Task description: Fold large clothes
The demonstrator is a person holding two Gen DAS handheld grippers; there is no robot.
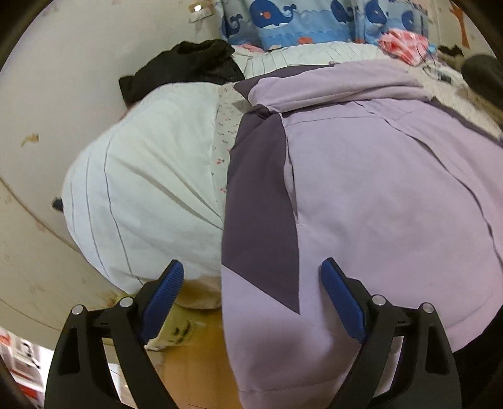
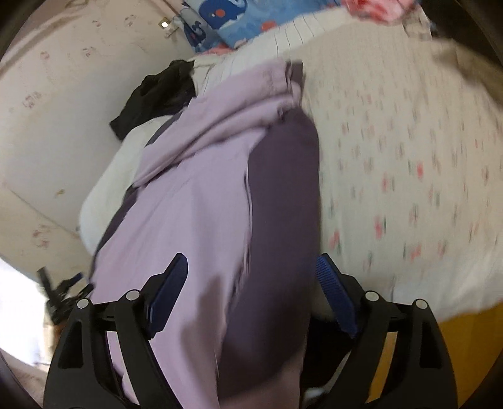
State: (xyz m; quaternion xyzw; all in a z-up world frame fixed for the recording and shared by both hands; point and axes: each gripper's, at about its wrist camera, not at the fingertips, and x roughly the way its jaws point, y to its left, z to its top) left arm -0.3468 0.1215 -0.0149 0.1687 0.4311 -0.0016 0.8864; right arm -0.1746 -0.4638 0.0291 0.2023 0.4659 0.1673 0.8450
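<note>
Jacket [image 1: 361, 176] folded lengthwise on bed [image 2: 408, 151], sleeves tucked in. Left gripper [image 1: 251, 277], right gripper [image 2: 251, 270] wide apart, empty. Crosswise fold likely left.

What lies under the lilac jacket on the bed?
The lilac jacket rests on a floral bedsheet and partly overlaps a white pillow. Anything else beneath is covered.

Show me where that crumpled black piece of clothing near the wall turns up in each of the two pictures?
Left wrist view: the black garment lies upper left, beyond the white pillow, by the wall.
Right wrist view: the black garment sits upper left, just left of the purple jacket.
Shared landmark: the blue whale-print fabric along the top edge of both views.
</note>
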